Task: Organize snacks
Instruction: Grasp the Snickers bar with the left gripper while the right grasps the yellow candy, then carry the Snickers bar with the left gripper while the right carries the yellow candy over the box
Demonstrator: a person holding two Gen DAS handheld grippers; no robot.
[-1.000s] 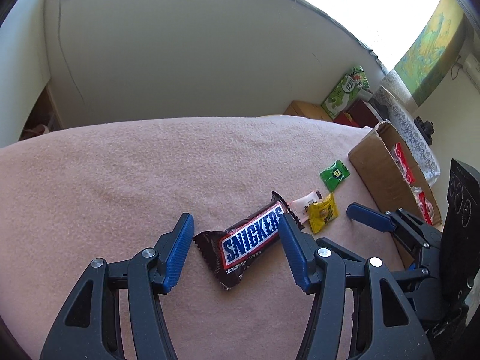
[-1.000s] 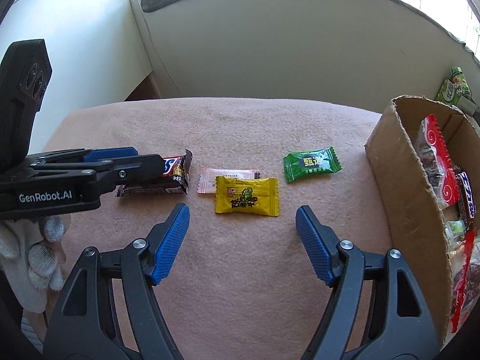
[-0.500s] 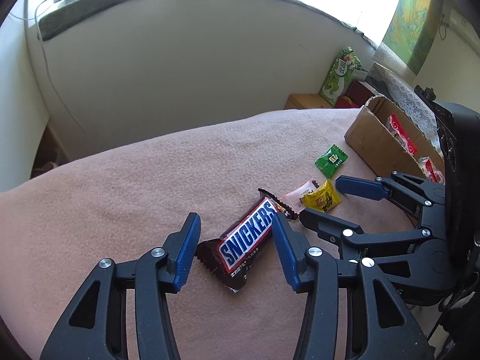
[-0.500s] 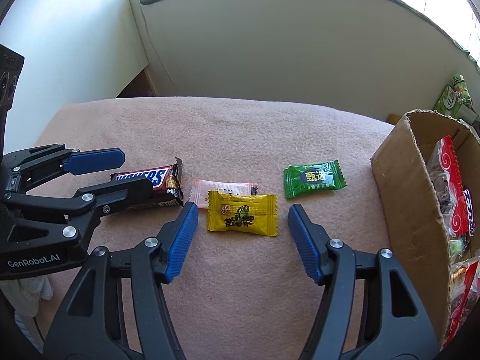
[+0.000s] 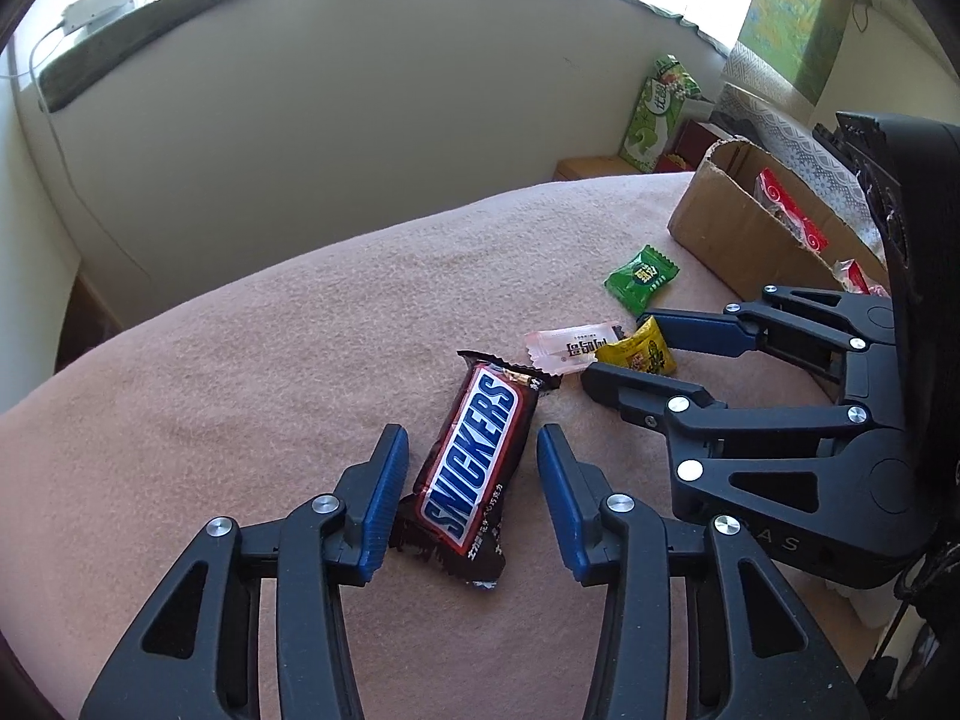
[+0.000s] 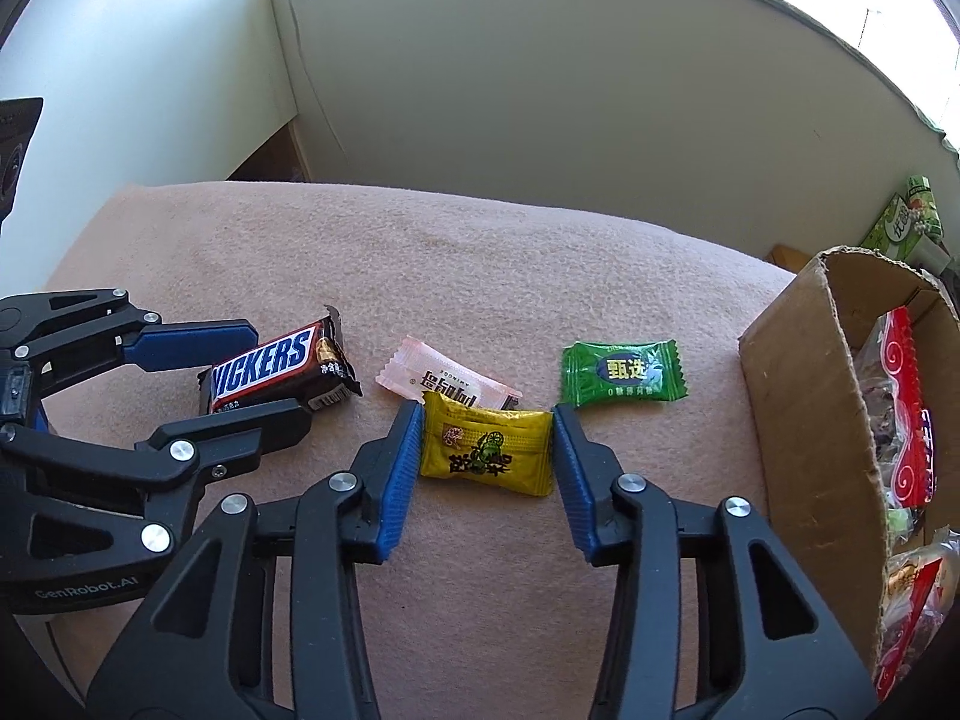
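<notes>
A pale wall (image 6: 540, 96) curved behind the scene, with bright window light above it and a dark sill strip (image 5: 180, 24) along its top; a green landscape picture (image 5: 792, 18) was hung at two o'clock in the left wrist view. Most of both views was filled by a pink fleece blanket (image 6: 420, 252) spread over the surface. At three o'clock in the right wrist view a cardboard box (image 6: 798, 420) stood on the blanket, red-wrapped snacks showing inside. A green carton (image 5: 654, 114) was seen beyond it.

The right gripper (image 6: 486, 468) had just been closing, and its blue pads were set against both ends of the yellow candy (image 6: 486, 450). The left gripper (image 5: 468, 504) had been narrowing too, the Snickers bar (image 5: 474, 462) lying between its fingers with a gap on the right side. A pink wrapper (image 6: 444, 381) lay partly under the yellow candy, and a green candy (image 6: 624, 372) lay apart at one o'clock.
</notes>
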